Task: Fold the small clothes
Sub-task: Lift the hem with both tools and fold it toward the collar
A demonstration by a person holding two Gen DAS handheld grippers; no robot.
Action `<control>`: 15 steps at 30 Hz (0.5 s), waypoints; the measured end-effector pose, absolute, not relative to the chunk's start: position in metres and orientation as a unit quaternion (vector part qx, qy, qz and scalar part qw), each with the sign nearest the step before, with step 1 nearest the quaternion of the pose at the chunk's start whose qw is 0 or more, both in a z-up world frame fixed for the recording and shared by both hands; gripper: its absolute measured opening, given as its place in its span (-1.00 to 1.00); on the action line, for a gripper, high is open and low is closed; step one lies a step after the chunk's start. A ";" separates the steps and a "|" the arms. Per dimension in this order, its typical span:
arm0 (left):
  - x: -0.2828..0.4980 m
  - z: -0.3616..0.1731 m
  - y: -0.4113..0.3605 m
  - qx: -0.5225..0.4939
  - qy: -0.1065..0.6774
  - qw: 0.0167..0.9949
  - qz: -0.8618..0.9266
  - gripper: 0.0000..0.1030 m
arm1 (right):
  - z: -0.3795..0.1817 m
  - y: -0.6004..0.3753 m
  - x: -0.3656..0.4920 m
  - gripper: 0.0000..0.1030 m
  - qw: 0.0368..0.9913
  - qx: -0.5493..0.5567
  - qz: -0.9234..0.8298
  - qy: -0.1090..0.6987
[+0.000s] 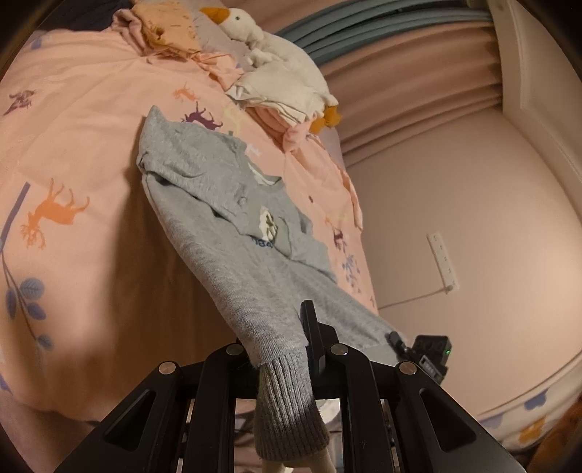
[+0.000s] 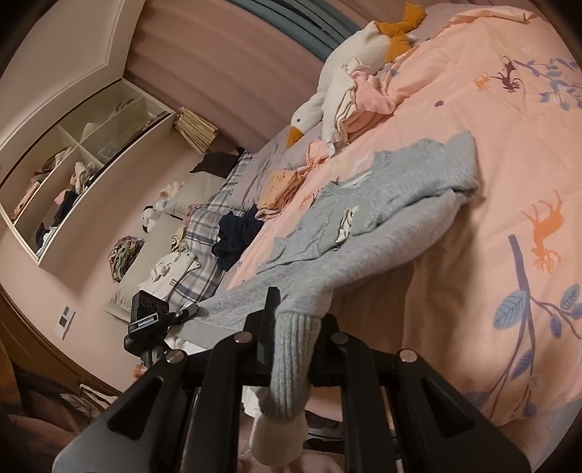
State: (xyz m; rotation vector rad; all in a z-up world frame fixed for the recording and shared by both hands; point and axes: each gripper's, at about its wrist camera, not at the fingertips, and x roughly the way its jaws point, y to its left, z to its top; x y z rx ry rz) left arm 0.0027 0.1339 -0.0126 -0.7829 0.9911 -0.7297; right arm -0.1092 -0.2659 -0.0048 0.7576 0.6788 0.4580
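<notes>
A small grey sweater (image 1: 232, 218) lies on the pink bed cover (image 1: 80, 152), its bottom part lifted off the bed. My left gripper (image 1: 291, 349) is shut on the sweater's ribbed hem corner, which hangs down between the fingers. My right gripper (image 2: 287, 320) is shut on the other ribbed hem corner of the same sweater (image 2: 363, 233). The sweater's sleeves are folded over its chest. The right gripper's body also shows in the left wrist view (image 1: 429, 353), and the left one in the right wrist view (image 2: 149, 316).
A white goose plush (image 1: 269, 47) and piles of pink, orange and white clothes (image 1: 167, 29) lie at the far side of the bed. Pillows and dark clothes (image 2: 236, 233) lie at the bed head. A wall shelf (image 2: 80, 160) and curtains (image 1: 418, 80) stand beyond.
</notes>
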 end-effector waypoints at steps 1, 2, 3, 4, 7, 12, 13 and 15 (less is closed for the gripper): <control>0.009 -0.013 0.135 -0.363 0.454 0.744 -0.329 -0.77 | -0.005 -0.267 -0.104 -0.75 0.846 0.365 0.221 0.321; 0.019 -0.014 0.136 -0.372 0.458 0.739 -0.324 -0.77 | -0.005 -0.268 -0.098 -0.74 0.843 0.371 0.223 0.318; 0.024 -0.014 0.136 -0.376 0.460 0.737 -0.323 -0.77 | -0.006 -0.270 -0.091 -0.73 0.840 0.379 0.222 0.318; 0.032 -0.013 0.136 -0.378 0.459 0.738 -0.320 -0.77 | -0.008 -0.273 -0.081 -0.72 0.836 0.388 0.220 0.319; 0.064 -0.008 0.132 -0.373 0.457 0.745 -0.312 -0.77 | -0.010 -0.279 -0.055 -0.70 0.829 0.400 0.210 0.330; 0.119 -0.011 0.129 -0.394 0.469 0.730 -0.304 -0.77 | -0.010 -0.291 0.000 -0.70 0.823 0.416 0.191 0.336; 0.132 -0.013 0.128 -0.400 0.472 0.727 -0.299 -0.77 | -0.012 -0.295 0.015 -0.70 0.818 0.426 0.188 0.339; 0.156 -0.019 0.126 -0.409 0.482 0.718 -0.292 -0.77 | -0.018 -0.301 0.041 -0.70 0.810 0.440 0.177 0.345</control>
